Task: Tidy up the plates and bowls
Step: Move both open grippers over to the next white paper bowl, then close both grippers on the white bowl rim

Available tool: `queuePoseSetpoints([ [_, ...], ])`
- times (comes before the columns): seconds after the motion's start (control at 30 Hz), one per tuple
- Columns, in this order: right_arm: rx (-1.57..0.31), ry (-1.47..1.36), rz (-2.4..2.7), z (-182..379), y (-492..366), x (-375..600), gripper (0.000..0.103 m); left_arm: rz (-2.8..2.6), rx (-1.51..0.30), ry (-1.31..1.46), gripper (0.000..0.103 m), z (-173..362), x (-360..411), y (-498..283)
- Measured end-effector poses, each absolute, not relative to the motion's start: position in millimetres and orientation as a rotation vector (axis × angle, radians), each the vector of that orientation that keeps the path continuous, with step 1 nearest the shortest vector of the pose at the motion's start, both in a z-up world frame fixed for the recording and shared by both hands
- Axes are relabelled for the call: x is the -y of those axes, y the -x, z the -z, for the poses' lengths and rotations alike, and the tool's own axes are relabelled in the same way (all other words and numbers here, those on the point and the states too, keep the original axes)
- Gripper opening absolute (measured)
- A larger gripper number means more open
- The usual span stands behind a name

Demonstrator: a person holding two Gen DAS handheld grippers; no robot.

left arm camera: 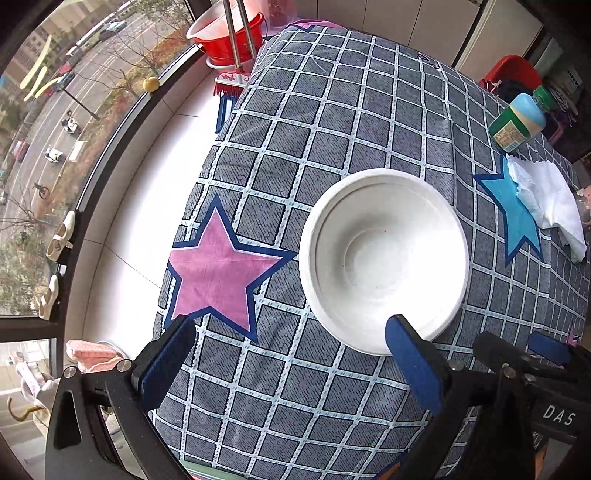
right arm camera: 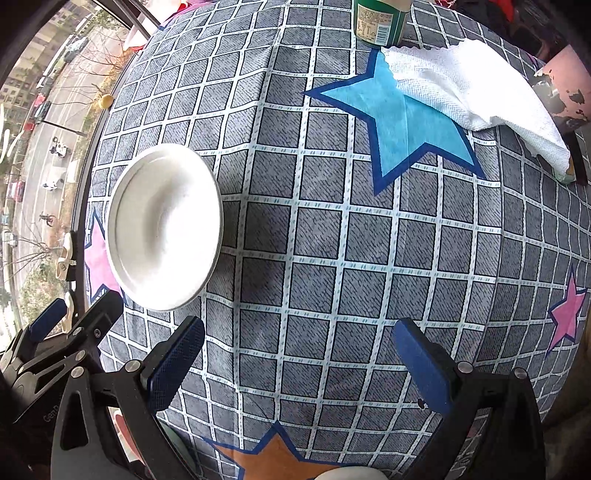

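Note:
A white bowl (left arm camera: 384,254) stands upright on the checked tablecloth (left arm camera: 317,133), beside a pink star. It also shows in the right wrist view (right arm camera: 166,225) at the left. My left gripper (left arm camera: 291,336) is open and empty just in front of the bowl, its right finger (left arm camera: 410,354) overlapping the near rim. My right gripper (right arm camera: 299,343) is open and empty over bare cloth (right arm camera: 332,240), to the right of the bowl. A white rounded object (right arm camera: 351,472) peeks in at the bottom edge; I cannot tell what it is.
A green bottle (left arm camera: 517,122) and a white crumpled towel (left arm camera: 546,199) lie at the far right of the table; both also show in the right wrist view, the bottle (right arm camera: 380,22) and towel (right arm camera: 465,88). A red bucket (left arm camera: 229,33) stands beyond the far edge. Windows run along the left.

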State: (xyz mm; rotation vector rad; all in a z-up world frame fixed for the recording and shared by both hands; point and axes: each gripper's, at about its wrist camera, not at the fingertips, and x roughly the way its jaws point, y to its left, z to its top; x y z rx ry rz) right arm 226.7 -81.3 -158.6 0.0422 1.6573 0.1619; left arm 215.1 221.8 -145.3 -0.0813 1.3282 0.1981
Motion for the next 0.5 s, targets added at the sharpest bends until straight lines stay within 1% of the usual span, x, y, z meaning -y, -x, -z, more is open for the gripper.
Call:
queuePoseSetpoints([
  [0.1,-1.654,-0.064,-0.164,172.4,-241.9,73.0,0.103,-0.222,-1.337,0.070,0.103,163.4,-222.9,-236.9],
  [0.27,-1.647,-0.009,-0.158,190.9,-255.7,59.4,0.103,-0.215,-1.364,0.027,0.103,188.6,-223.2,-261.2],
  [0.5,-1.669,0.045,-0.178,218.8,-258.5,49.0,0.103,-0.202,-1.440,0.031,0.103,226.7,-228.1,-278.5],
])
